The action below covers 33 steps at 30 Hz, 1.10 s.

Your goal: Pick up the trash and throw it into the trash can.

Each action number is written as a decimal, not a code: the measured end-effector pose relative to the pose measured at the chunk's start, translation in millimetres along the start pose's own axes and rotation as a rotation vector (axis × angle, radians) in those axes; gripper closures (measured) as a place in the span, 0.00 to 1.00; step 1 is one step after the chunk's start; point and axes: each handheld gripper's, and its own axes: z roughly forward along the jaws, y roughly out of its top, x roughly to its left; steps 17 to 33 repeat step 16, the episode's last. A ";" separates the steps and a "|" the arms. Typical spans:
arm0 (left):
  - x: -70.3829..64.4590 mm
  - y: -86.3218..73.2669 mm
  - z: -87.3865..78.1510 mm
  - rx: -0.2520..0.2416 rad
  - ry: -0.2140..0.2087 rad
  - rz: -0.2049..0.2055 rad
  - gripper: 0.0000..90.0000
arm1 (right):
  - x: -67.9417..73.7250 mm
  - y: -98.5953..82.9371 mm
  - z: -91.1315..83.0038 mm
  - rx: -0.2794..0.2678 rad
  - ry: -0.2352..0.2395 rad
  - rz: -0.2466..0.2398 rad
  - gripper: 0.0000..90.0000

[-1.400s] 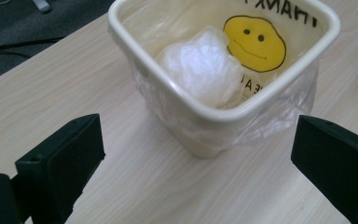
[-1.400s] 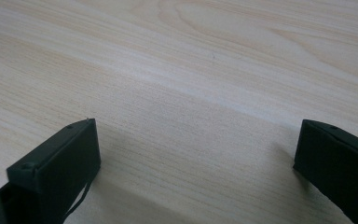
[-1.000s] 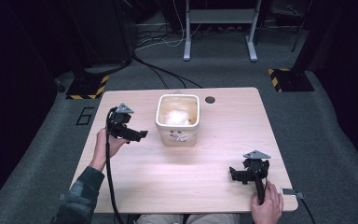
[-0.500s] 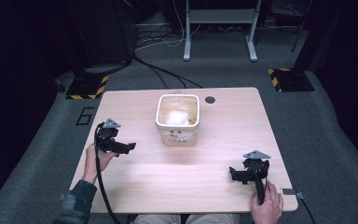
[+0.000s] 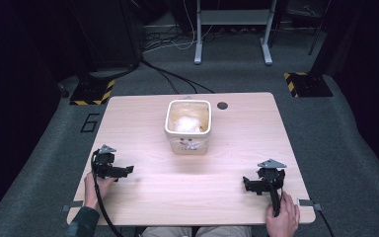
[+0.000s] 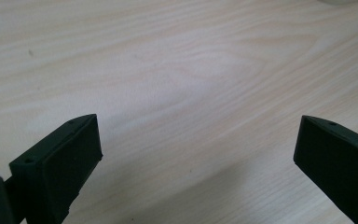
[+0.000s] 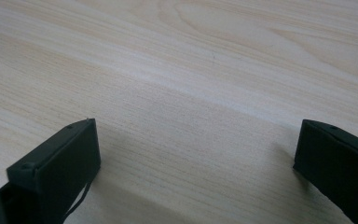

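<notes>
A cream square tub [image 5: 188,127] with something white inside stands at the middle back of the wooden table [image 5: 227,148]. My left gripper [image 5: 126,171] rests low at the table's front left, pointing right, held by a hand. In the left gripper view it [image 6: 198,163] stands open, jaws wide apart over bare wood. My right gripper [image 5: 249,185] sits at the front right, pointing left, a hand on its handle. The right gripper view shows it [image 7: 198,168] open too, with nothing between the jaws.
A round cable hole [image 5: 222,105] lies in the tabletop just right of the tub. Grey carpet, cables and the legs of a metal stand [image 5: 197,44] lie beyond the far edge. Black cables trail from both grippers off the front edge.
My left gripper has drawn back from beside the tub toward the front left of the table and come down lower. The right gripper has stayed put.
</notes>
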 end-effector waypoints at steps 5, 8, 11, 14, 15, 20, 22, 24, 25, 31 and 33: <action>0.2 -15.0 6.2 -0.008 0.019 -0.005 0.00 | 0.0 0.0 0.0 0.000 0.000 0.000 0.00; -0.6 -20.2 6.4 -0.044 0.034 -0.007 0.00 | 0.0 0.0 0.0 0.000 0.000 0.000 0.00; -3.3 -24.0 8.5 -0.075 0.059 0.011 0.00 | 0.0 0.0 0.0 0.000 0.000 0.000 0.00; -6.7 -24.3 10.1 -0.066 0.087 0.036 0.00 | 0.1 0.0 0.1 0.000 0.000 0.001 0.00; -6.7 -24.3 10.1 -0.066 0.087 0.036 0.00 | 0.1 0.0 0.1 0.000 0.000 0.001 0.00; -7.6 -24.4 10.8 -0.066 0.096 0.040 0.00 | 0.1 0.0 0.1 0.000 0.000 0.000 0.00; -7.6 -24.4 10.8 -0.066 0.096 0.040 0.00 | 0.1 0.0 0.1 0.000 0.000 0.000 0.00; -7.6 -24.4 10.8 -0.066 0.096 0.040 0.00 | 0.1 0.0 0.1 0.000 0.000 0.000 0.00; -7.6 -24.4 10.8 -0.066 0.096 0.040 0.00 | 0.1 0.0 0.1 0.000 0.000 0.000 0.00; -7.6 -24.4 10.8 -0.066 0.096 0.040 0.00 | 0.1 0.0 0.1 0.000 0.000 0.000 0.00; -7.6 -24.4 10.8 -0.066 0.096 0.040 0.00 | 0.1 0.0 0.1 0.000 0.000 0.000 0.00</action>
